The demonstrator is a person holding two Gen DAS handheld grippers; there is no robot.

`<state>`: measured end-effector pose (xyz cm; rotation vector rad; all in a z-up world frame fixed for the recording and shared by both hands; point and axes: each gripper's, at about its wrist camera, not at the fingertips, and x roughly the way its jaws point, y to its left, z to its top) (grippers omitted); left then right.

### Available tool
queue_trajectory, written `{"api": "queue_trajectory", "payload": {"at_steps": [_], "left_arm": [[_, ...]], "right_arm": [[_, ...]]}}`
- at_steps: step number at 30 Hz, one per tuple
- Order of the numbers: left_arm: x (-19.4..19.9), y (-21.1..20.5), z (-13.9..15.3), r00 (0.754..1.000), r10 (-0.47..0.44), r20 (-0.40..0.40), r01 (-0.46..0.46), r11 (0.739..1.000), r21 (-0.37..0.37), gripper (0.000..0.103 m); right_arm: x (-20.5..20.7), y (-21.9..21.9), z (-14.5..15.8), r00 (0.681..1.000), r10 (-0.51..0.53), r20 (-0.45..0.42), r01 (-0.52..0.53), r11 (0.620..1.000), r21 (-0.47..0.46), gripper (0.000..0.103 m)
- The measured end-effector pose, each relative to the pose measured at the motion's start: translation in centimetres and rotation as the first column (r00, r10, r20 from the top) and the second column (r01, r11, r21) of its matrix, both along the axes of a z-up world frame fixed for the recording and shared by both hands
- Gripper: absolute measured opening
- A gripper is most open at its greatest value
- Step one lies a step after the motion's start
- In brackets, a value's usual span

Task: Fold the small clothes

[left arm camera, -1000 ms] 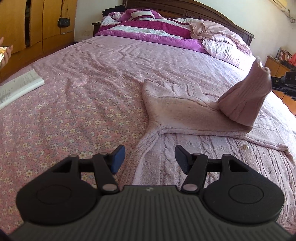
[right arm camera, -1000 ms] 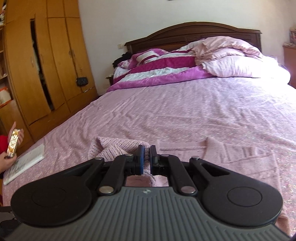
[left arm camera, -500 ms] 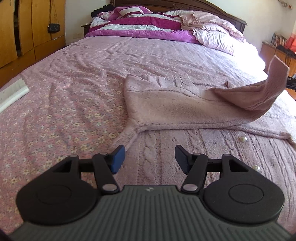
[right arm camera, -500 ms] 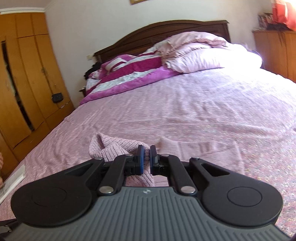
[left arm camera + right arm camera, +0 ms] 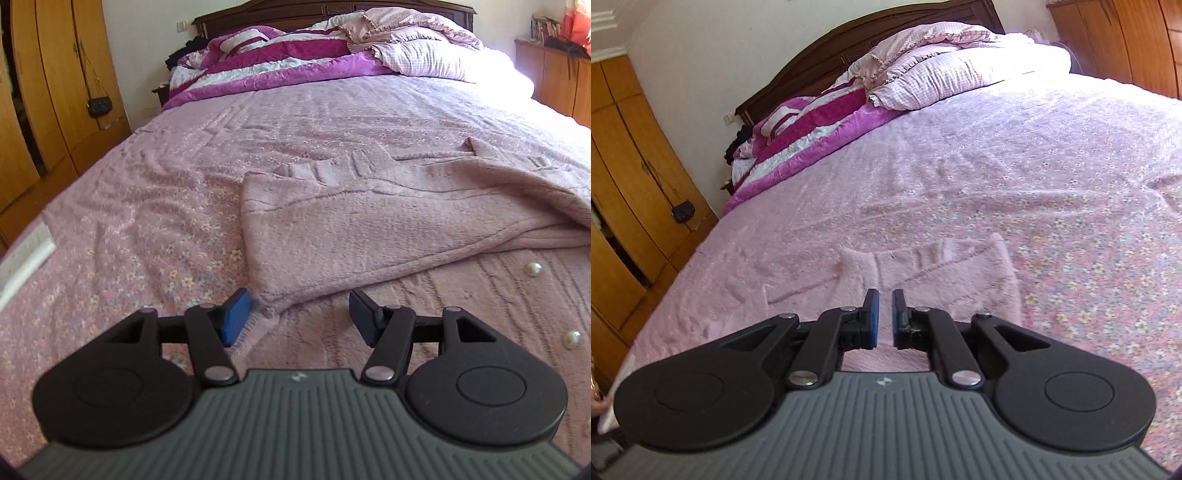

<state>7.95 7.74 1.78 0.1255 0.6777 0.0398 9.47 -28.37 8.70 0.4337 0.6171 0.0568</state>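
A pink cable-knit cardigan [image 5: 388,221] lies on the flowered pink bedspread [image 5: 147,229], one side folded flat over the other. Pearl buttons [image 5: 532,267] show on the lower layer at the right. My left gripper [image 5: 299,317] is open and low over the knit, the near corner of the folded flap just ahead of its jaws. In the right wrist view the cardigan [image 5: 923,266] lies flat under my right gripper [image 5: 882,317]. Its jaws are opening, a narrow gap shows between the blue pads, and nothing is held in them.
A purple and white quilt [image 5: 280,62] and checked pink pillows [image 5: 424,55] are piled at the headboard. A wooden wardrobe [image 5: 44,92] with a small black bag [image 5: 99,107] stands left, a white book [image 5: 26,258] lies at the bed's left edge, and wooden cabinets [image 5: 554,74] stand right.
The raised part of the cardigan, pinched in my right gripper before, now lies flat and the right jaws have parted. My left gripper moved closer to the fold's near corner.
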Motion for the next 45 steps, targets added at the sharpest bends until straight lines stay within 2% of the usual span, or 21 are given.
{"api": "queue_trajectory", "payload": {"at_steps": [2,5,9,12,13,15,16,18,22,25,28,31,35,38,42,44,45], "left_arm": [[0.2,0.2,-0.2,1.000,0.013,-0.002,-0.013,1.000,0.012,0.061],[0.3,0.8,-0.4,0.999,0.038,-0.008,-0.038,0.999,-0.011,0.061],[0.4,1.2,-0.5,0.998,0.059,-0.003,-0.059,0.998,-0.028,0.061],[0.5,1.4,-0.5,0.997,0.072,0.009,-0.072,0.997,-0.024,0.061],[0.6,1.4,-0.5,0.997,0.078,0.012,-0.078,0.997,-0.023,0.062],[0.7,1.6,-0.6,0.995,0.096,0.021,-0.095,0.995,-0.031,0.063],[0.9,1.8,-0.6,0.994,0.110,0.026,-0.109,0.993,-0.037,0.063],[1.1,2.4,-0.5,0.988,0.152,0.036,-0.150,0.987,-0.049,0.064],[1.5,4.2,-0.4,0.979,0.202,0.038,-0.198,0.975,-0.099,0.064],[1.9,5.2,-0.3,0.972,0.232,0.032,-0.226,0.967,-0.120,0.064],[1.9,6.5,-0.2,0.969,0.247,0.026,-0.240,0.956,-0.171,0.065],[1.9,6.8,-0.2,0.972,0.233,-0.006,-0.230,0.953,-0.199,0.065],[1.3,6.0,0.1,0.986,0.167,-0.019,-0.168,0.976,-0.140,0.064],[0.7,6.2,0.8,0.990,0.136,-0.026,-0.138,0.979,-0.147,0.064],[0.1,6.6,2.3,0.991,0.133,-0.010,-0.132,0.974,-0.186,0.062],[0.2,6.9,3.0,0.990,0.139,0.010,-0.133,0.968,-0.214,0.062],[0.4,7.0,3.4,0.990,0.138,0.018,-0.130,0.964,-0.232,0.062]], "right_arm": [[-0.3,-0.1,-0.6,1.000,0.008,-0.017,-0.008,1.000,-0.012,0.037],[-0.6,-0.5,-1.9,0.999,0.004,-0.045,-0.004,1.000,0.002,0.046],[0.1,-0.3,-3.8,0.994,0.004,-0.108,-0.004,1.000,-0.002,0.049],[0.4,0.5,-4.9,0.995,0.014,-0.103,-0.018,0.999,-0.040,0.050],[0.4,0.8,-5.0,0.995,0.023,-0.095,-0.029,0.998,-0.057,0.049],[0.5,1.2,-4.7,0.995,0.040,-0.095,-0.047,0.996,-0.072,0.028],[0.5,1.2,-4.4,0.994,0.056,-0.096,-0.061,0.996,-0.059,0.012],[0.5,1.3,-3.2,0.996,0.062,-0.070,-0.066,0.996,-0.054,0.009],[-0.1,0.9,1.6,0.997,0.066,0.035,-0.066,0.998,0.000,0.008],[-0.1,0.5,5.1,0.992,0.066,0.108,-0.067,0.998,0.004,0.008],[0.5,0.1,6.3,0.993,0.062,0.099,-0.059,0.998,-0.030,0.008],[1.6,0.1,4.6,0.998,0.051,0.027,-0.049,0.997,-0.067,0.008],[1.9,-0.1,-0.2,0.997,0.019,-0.070,-0.028,0.992,-0.120,0.008],[1.9,-0.7,-3.6,0.988,-0.014,-0.154,-0.006,0.991,-0.133,0.010],[0.7,-1.1,-4.9,0.993,-0.016,-0.115,0.005,0.995,-0.098,0.015],[0.3,-1.1,-4.6,0.995,-0.017,-0.102,0.008,0.996,-0.091,0.027],[-0.1,-1.0,-4.4,0.995,-0.022,-0.096,0.012,0.995,-0.100,0.029]]}}
